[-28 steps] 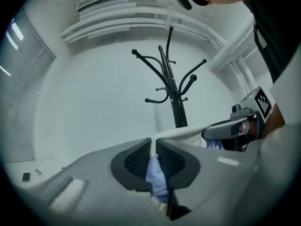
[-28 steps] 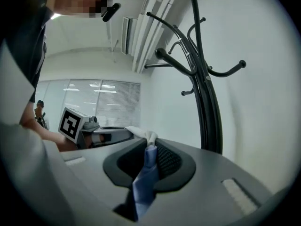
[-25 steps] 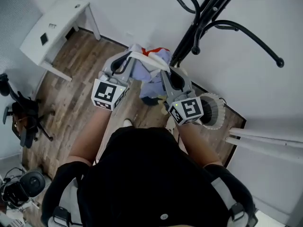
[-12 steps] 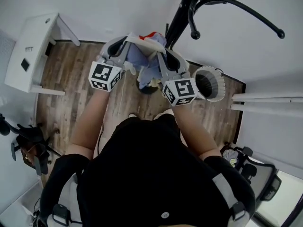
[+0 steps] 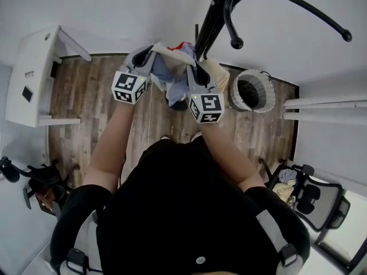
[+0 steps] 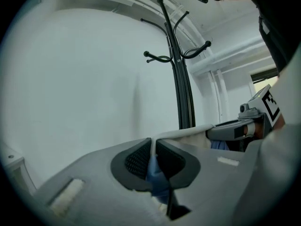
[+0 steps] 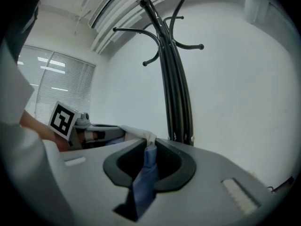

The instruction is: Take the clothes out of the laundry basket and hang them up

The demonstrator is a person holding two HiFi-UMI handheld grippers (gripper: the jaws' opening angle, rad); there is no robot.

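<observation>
A light blue garment [image 5: 172,76] with a white collar edge [image 5: 172,51] and a bit of red at the top hangs stretched between my two grippers, right in front of the black coat stand [image 5: 213,16]. My left gripper [image 5: 150,55] is shut on the collar's left end, blue cloth pinched between its pads [image 6: 151,160]. My right gripper [image 5: 191,67] is shut on the right end, blue fabric [image 7: 146,171] trailing from its jaws. The coat stand [image 6: 181,93] rises just beyond both grippers, its hooks [image 7: 155,46] spreading high above. The white laundry basket [image 5: 252,90] stands on the floor to the right.
A white desk [image 5: 31,76] stands at the left on the wooden floor [image 5: 92,107]. Office chairs sit at the lower left [image 5: 34,182] and lower right [image 5: 304,191]. White walls close in behind the stand, and a white rail [image 5: 327,103] runs along the right.
Both grippers have carried the garment up and closer to the coat stand. The head view has swung, so the basket and desk sit differently in the frame.
</observation>
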